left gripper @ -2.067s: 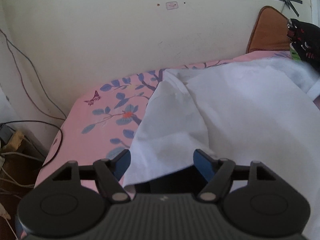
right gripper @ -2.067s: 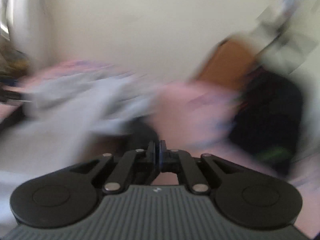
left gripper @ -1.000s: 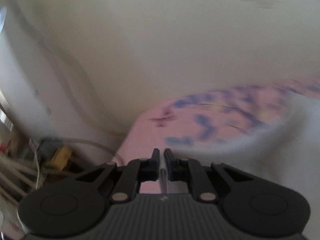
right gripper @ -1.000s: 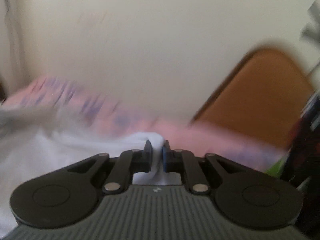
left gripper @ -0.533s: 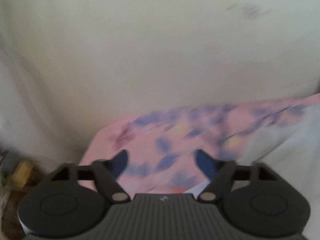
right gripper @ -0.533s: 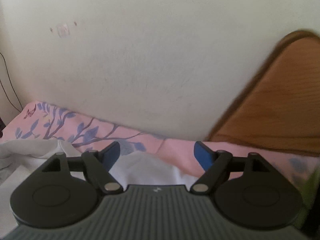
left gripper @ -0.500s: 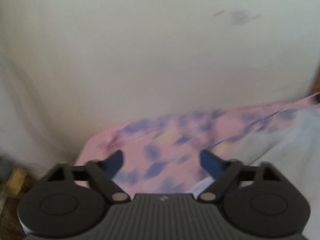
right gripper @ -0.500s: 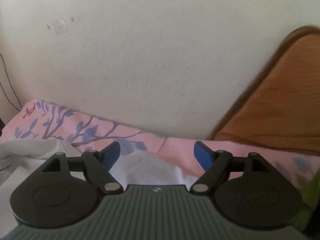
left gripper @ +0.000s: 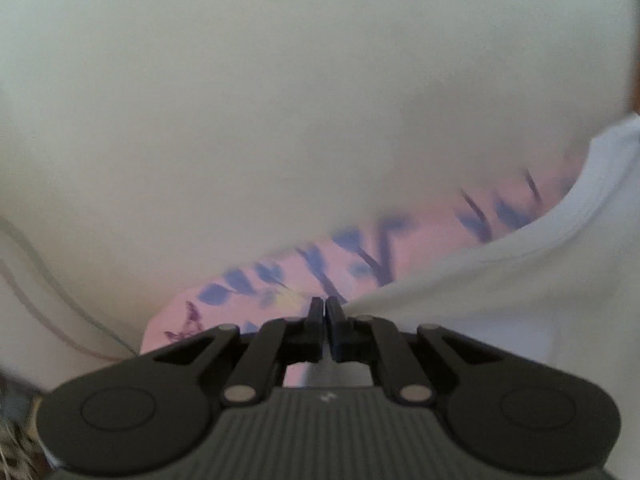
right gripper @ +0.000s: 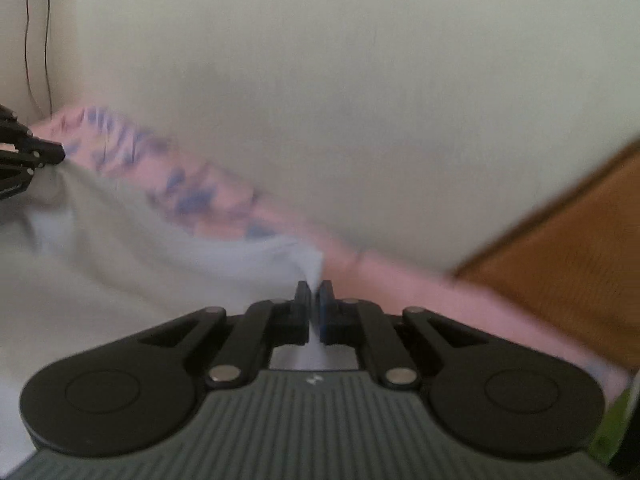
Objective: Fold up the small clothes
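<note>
A white garment (left gripper: 520, 280) lies on a pink bedsheet with blue leaves (left gripper: 280, 280). My left gripper (left gripper: 325, 308) is shut on the garment's left edge, and the cloth stretches away to the right. My right gripper (right gripper: 314, 292) is shut on another edge of the same white garment (right gripper: 140, 264), with cloth pinched between its fingers. The left gripper also shows at the far left of the right wrist view (right gripper: 44, 154), holding the cloth taut between the two. Both views are motion-blurred.
A cream wall (left gripper: 280, 100) stands right behind the bed. A brown wooden headboard (right gripper: 560, 248) is at the right. Cables (right gripper: 38, 40) hang on the wall at the left. Something green (right gripper: 612, 428) sits at the lower right.
Half a second ago both grippers were open above the sheet and garment. Now both are shut on the white garment's edge, and the cloth is pulled between them.
</note>
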`<state>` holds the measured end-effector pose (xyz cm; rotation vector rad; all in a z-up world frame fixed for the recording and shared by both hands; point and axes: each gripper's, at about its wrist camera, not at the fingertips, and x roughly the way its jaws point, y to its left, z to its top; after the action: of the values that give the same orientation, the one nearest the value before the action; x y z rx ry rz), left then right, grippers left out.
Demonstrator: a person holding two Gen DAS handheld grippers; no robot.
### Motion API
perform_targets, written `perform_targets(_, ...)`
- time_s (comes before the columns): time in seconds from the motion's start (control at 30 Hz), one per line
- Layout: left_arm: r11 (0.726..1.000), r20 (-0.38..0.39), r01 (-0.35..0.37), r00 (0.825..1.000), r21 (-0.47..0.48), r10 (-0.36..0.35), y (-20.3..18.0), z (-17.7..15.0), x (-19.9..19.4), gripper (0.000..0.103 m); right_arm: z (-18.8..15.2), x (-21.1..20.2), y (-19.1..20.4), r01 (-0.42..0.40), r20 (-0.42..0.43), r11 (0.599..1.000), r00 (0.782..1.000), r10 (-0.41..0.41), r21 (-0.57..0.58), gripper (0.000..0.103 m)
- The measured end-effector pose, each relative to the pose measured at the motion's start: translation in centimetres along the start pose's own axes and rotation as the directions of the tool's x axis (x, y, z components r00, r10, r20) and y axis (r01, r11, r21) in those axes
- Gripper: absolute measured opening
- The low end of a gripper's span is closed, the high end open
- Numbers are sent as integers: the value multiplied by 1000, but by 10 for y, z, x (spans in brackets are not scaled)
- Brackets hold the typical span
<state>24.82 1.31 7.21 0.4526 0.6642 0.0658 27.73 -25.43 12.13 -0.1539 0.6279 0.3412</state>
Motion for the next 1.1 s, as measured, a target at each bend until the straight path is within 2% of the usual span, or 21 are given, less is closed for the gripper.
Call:
perform_targets(0.07, 996, 29, -83, 996, -41, 84, 9, 6, 0, 4, 10, -10, -4, 16, 116, 998, 993, -24, 69, 7)
perform_targets(0.13, 988, 13, -145, 989, -59, 146, 11, 8, 9, 8, 15, -6, -7, 0, 174, 990, 984, -25, 142, 8)
perform_targets(0.17, 983, -20, -174, 985, -51, 173, 12, 9, 17, 9, 16, 4, -2, 10, 165, 988, 986, -35, 151, 19)
perform_targets(0.2, 985, -73, -171, 983, -24, 169, 11, 7, 27, 18, 15, 15, 5, 32, 126, 991, 991, -49, 132, 42)
perform_targets(0.23, 989, -116, -148, 982, -11, 146, 12, 3, 32, 20, 14, 32, 13, 52, 34, 995, 998, -55, 85, 54)
perform_targets(0.27, 991, -138, -136, 982, -19, 132, 16, -1, 32, 20, 12, 41, 19, 62, -22, 997, 998, -61, 54, 55)
perform_targets(0.3, 991, -139, -126, 983, -38, 120, 26, -6, 21, 20, 8, 41, 23, 66, -36, 997, 997, -64, 42, 55)
perform_targets(0.37, 993, -117, -75, 991, -90, 64, 42, -19, -5, 21, 1, 18, 21, 4, 8, 996, 1000, -5, 85, 57)
perform_targets(0.5, 982, -58, 57, 996, -178, -68, 80, -64, -83, 42, -19, -57, 5, -136, 78, 974, 989, 124, 179, 58)
perform_targets(0.57, 977, -28, 102, 994, -189, -109, 87, -87, -124, 45, -42, -99, 1, -228, 97, 951, 973, 211, 208, 59)
perform_targets(0.63, 970, -13, 137, 990, -202, -143, 92, -116, -158, 50, -69, -127, 2, -324, 92, 918, 946, 311, 230, 60)
perform_targets(0.77, 956, -19, 219, 974, -196, -227, 79, -173, -216, 50, -136, -187, 15, -418, 35, 874, 906, 423, 249, 60)
perform_targets(0.87, 942, -23, 274, 959, -192, -283, 64, -208, -245, 50, -172, -219, 40, -415, -25, 882, 902, 431, 221, 59)
perform_targets(1.0, 937, -8, 311, 949, -160, -316, 44, -234, -273, 51, -203, -258, 70, -429, -80, 887, 891, 447, 173, 59)
perform_targets(1.07, 938, -3, 315, 948, -144, -318, 38, -242, -283, 51, -212, -270, 89, -426, -100, 898, 894, 437, 113, 60)
perform_targets(1.1, 941, 1, 310, 950, -138, -313, 36, -246, -288, 52, -215, -274, 102, -410, -88, 909, 905, 416, 73, 59)
